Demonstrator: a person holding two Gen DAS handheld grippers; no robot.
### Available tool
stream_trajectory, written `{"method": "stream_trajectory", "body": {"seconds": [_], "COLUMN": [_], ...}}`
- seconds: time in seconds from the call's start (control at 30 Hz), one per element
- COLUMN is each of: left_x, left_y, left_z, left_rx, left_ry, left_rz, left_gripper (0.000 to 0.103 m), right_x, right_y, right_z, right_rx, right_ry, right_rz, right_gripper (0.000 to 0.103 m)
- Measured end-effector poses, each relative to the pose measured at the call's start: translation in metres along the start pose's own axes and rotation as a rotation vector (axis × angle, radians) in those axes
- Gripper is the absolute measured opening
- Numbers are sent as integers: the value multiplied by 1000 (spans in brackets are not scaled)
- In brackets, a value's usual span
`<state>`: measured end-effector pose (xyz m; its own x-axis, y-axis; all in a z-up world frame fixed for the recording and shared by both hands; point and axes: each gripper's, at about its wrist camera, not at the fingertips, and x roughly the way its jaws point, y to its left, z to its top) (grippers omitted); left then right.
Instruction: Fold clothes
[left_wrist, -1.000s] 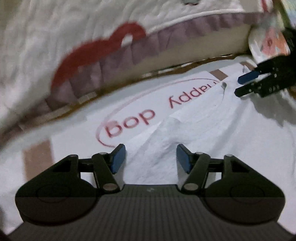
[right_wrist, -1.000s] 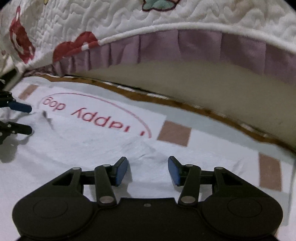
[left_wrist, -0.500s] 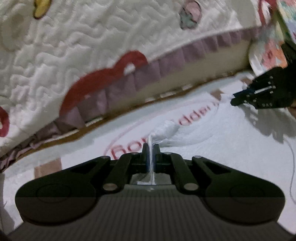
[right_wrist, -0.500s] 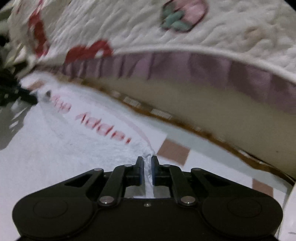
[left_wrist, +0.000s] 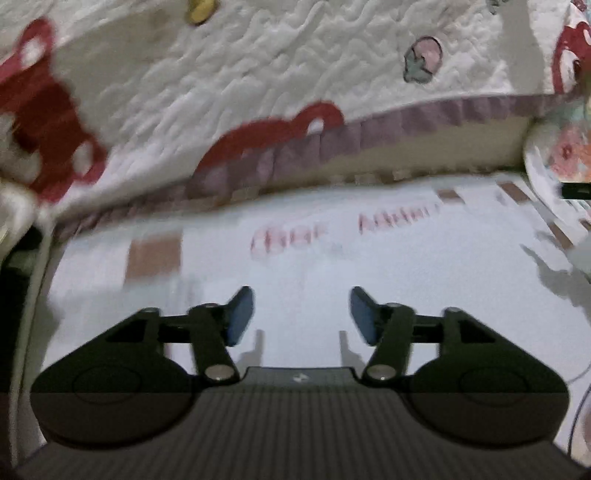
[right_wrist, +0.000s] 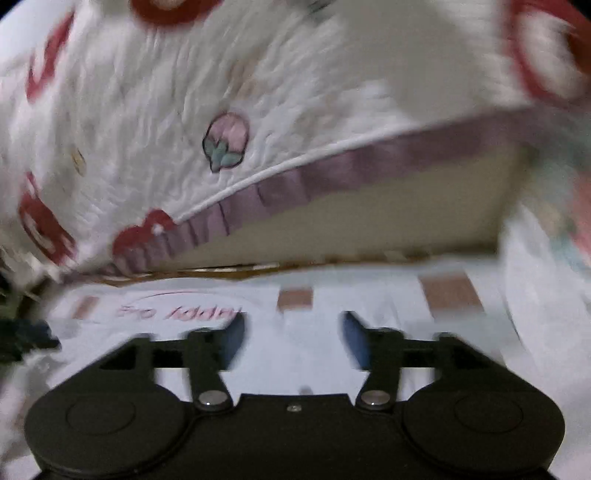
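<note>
White cloth (left_wrist: 424, 295) lies flat below both grippers, its red lettering too blurred to read. Left gripper (left_wrist: 301, 314) and right gripper (right_wrist: 293, 341) hang over it, jaws spread, empty. Beyond, a quilted strawberry-print bedspread (right_wrist: 177, 122) drapes.

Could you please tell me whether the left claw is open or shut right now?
Open. The left claw has its two blue pads spread wide, with only white cloth showing between them.

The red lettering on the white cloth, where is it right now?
In the left wrist view the red lettering lies ahead of the open left gripper, on the white cloth below the quilt's purple frill.
</note>
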<state>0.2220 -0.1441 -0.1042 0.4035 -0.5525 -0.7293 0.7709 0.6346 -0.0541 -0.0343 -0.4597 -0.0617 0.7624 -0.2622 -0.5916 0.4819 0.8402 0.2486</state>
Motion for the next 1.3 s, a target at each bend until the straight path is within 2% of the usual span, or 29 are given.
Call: {"method": "stream_trajectory", "body": {"seconds": [0.1,0.17,0.27,0.37,0.4,0.47,0.57,0.7,0.8,0.87,0.93,0.97,1.0,1.07,1.13,1.2,1.3], "left_x": [-30,-43,-56,-62,-64,-68,-74,-68,-54,-54,-54,-54,-55,-55,-62,-67,-61], "left_y": [13,26,50,68,68,67,55,37,33,39,46,46,43,37,27,21,24], "left_z": [-34,-54,-86,-116,-121,-132,-128,-123,-124,-124,-125,-125,-124,-122,-118,-116,-117], "left_rx": [-89,-189,-352,-499,-509,-520,-442,-368,-374,-415,-457,-449,-433,-398,-320,-288,-303], "left_ry": [71,115,165,224,232,245,219,213,262,251,237,234,235,238,219,206,229], "left_rz": [24,44,14,-57,-76,-111,-104,-171,-225,-255,-285,-302,-307,-315,-289,-281,-282], "left_gripper": [62,64,66,66,66,66,66,66,68,69,57,34,17,9,9,9,13], "right_x": [-40,-59,-71,-69,-68,-67,-61,-54,-56,-56,-55,-55,-54,-55,-55,-53,-51], "right_y": [-23,-34,-51,-63,-67,-70,-63,-53,-47,-44,-42,-42,-42,-43,-43,-40,-34], "right_z": [-50,-83,-118,-131,-135,-141,-145,-149,-149,-150,-150,-150,-150,-151,-152,-152,-151], "right_rx": [25,82,233,385,463,573,606,634,616,592,569,562,560,559,551,520,463], "right_ry": [118,150,155,146,141,110,86,49,34,28,23,21,18,10,2,4,12], "right_rz": [-49,-91,-96,-159,-176,-152,-107,-83,-109,-120,-126,-127,-126,-122,-121,-129,-144], "right_gripper": [71,71,71,71,71,72,73,73,72,72,72,72,72,72,72,72,73]}}
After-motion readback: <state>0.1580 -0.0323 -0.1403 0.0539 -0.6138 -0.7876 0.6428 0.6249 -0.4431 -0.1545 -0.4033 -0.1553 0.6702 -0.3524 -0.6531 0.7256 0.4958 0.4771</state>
